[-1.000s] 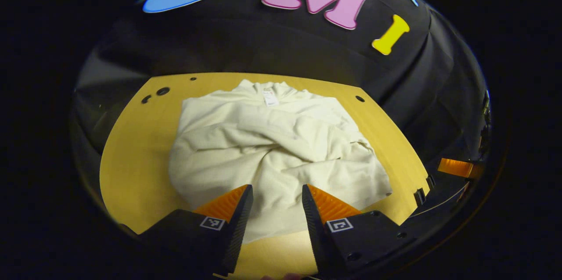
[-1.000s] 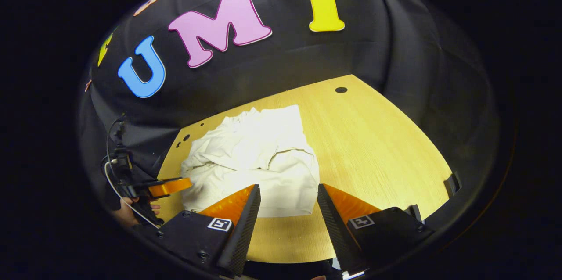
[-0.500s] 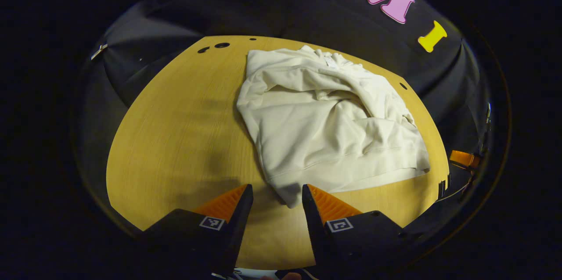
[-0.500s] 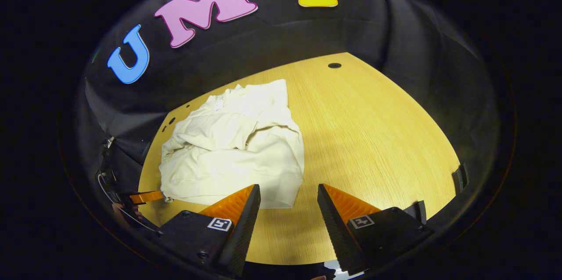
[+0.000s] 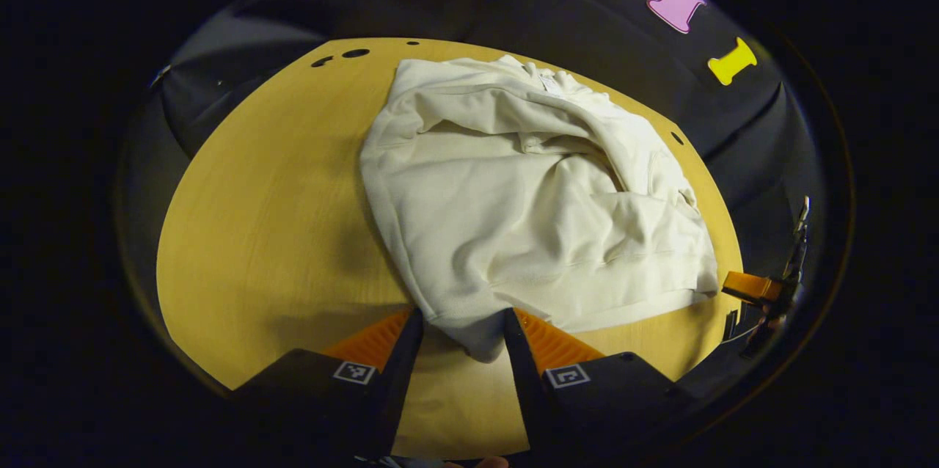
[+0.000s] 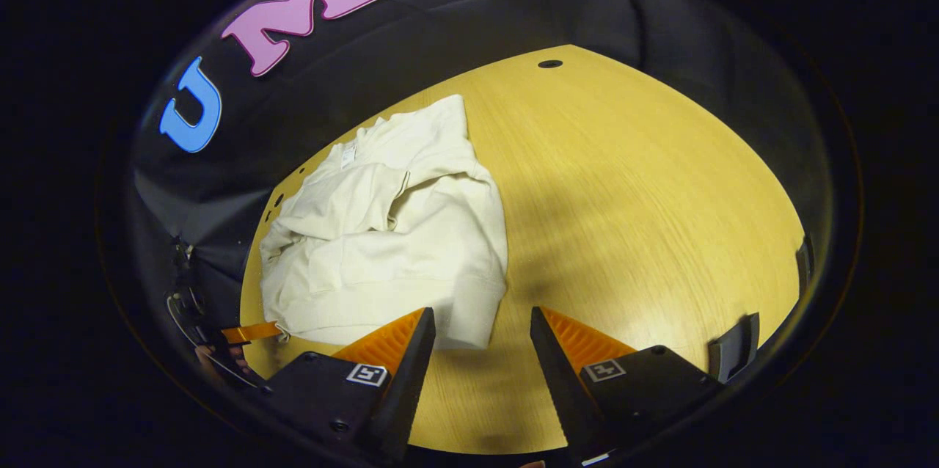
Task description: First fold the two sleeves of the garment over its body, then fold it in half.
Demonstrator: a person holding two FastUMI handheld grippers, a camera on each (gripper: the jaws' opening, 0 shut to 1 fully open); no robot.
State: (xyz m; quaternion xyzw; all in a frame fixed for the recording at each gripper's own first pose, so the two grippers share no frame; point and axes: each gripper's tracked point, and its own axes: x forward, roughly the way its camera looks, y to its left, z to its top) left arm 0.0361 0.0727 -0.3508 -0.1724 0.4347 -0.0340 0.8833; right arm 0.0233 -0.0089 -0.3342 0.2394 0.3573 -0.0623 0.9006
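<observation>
A cream sweatshirt lies on the wooden table with both sleeves folded across its body and its collar at the far side. In the left gripper view my left gripper is open, and the garment's near left hem corner sits between its fingers. In the right gripper view the same sweatshirt lies left of centre. My right gripper is open just in front of the near right hem corner, which reaches into the gap between the fingers. Whether either gripper touches the cloth I cannot tell.
Bare wooden table spreads to the right of the garment in the right gripper view, with small round holes near its far edge. The black cloth wall rises behind the table. A hand holds the left gripper at the lower left of that view.
Both grippers have come down and forward toward the garment's near hem. The left one now has the hem corner between its fingers; the right one has closed in on the other corner.
</observation>
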